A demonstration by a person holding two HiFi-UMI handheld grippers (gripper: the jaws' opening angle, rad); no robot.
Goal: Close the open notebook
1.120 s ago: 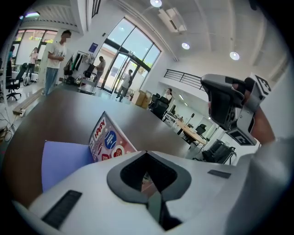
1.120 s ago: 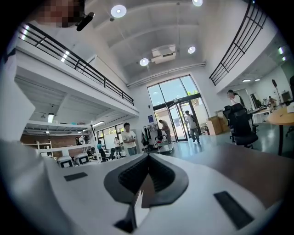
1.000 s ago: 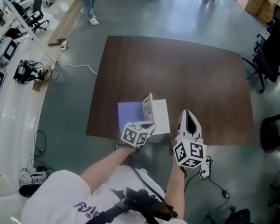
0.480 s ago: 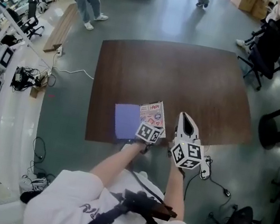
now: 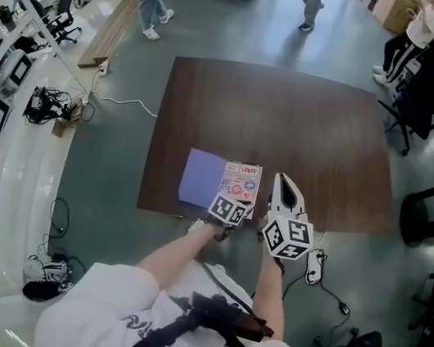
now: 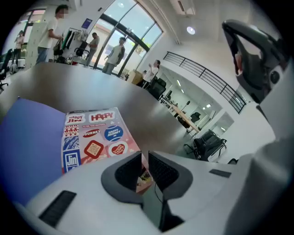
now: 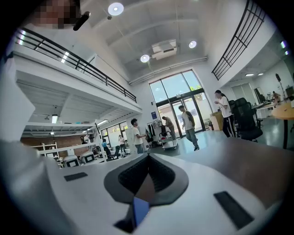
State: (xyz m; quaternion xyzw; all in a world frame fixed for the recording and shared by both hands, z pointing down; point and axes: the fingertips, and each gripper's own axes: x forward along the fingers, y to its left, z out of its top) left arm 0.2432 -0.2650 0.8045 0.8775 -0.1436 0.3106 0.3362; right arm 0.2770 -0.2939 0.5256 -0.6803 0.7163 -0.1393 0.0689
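Left gripper (image 6: 143, 171) has its jaws pressed together on the near corner of the notebook (image 5: 239, 182), with a sliver of the pink, sticker-printed cover (image 6: 94, 137) showing between the pads. Pinching at the corner gives a handle on a thin leaf that flat pads could hardly lift or steer otherwise. That cover lies flat or nearly so, printed face up, at the near edge of the dark table (image 5: 294, 116), just in front of the person. A plain purple leaf (image 5: 201, 179) is spread beside it on the left and touches it along the spine. Because the purple side lies open, I judge the closing unfinished, though I cannot tell whether that leaf belongs to the book or lies under it. Right gripper (image 7: 148, 161) is closed on nothing and points level over the table edge, just right of the notebook and apart from it. It seems parked clear of the cover's path yet near enough to press the book down. Letting go too soon risks a springy cover rising again.
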